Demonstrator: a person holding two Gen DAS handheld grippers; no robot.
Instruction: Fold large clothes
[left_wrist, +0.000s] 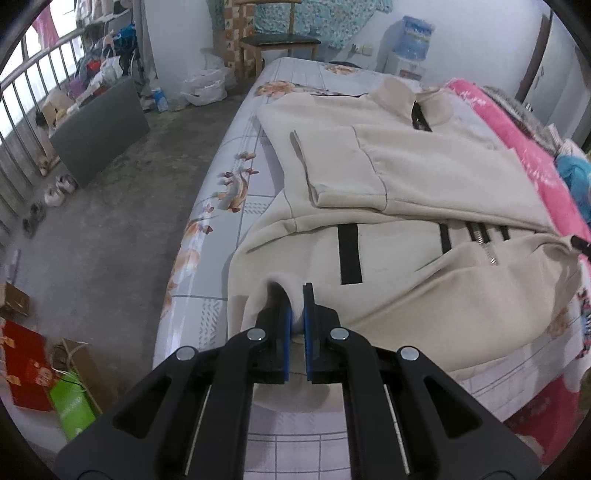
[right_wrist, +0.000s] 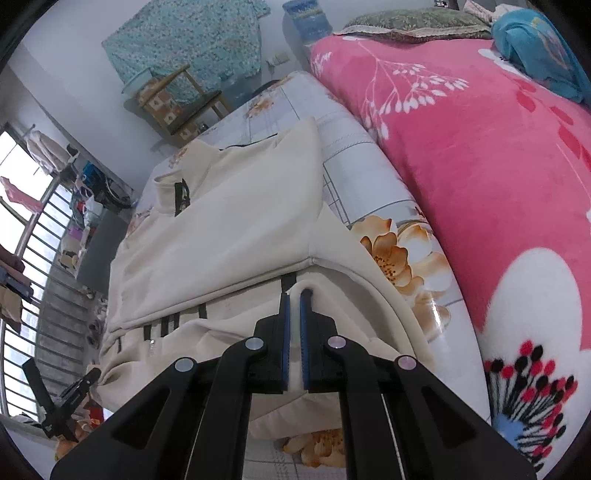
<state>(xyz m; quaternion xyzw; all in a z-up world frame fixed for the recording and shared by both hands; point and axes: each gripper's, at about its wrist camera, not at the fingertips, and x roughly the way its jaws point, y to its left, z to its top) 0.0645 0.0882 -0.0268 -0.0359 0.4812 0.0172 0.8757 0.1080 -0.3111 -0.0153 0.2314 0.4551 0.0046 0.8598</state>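
Observation:
A large cream jacket (left_wrist: 424, 173) with black stripes and a zipper lies on the flowered bed sheet (left_wrist: 236, 173), its sleeves folded across the body. My left gripper (left_wrist: 297, 295) is shut on the jacket's bottom hem at the left corner, the cloth pinched between the blue pads. In the right wrist view the same jacket (right_wrist: 229, 229) spreads ahead, and my right gripper (right_wrist: 294, 295) is shut on the hem at the right corner. Both corners are lifted and brought over the lower part of the jacket. The left gripper's black body (right_wrist: 66, 402) shows at the lower left of the right wrist view.
A pink flowered blanket (right_wrist: 480, 177) lies along the right of the bed with a blue garment (right_wrist: 535, 51) on it. A wooden chair (left_wrist: 280, 40) stands beyond the bed's far end. The concrete floor (left_wrist: 103, 236) left of the bed holds boxes, shoes and bags.

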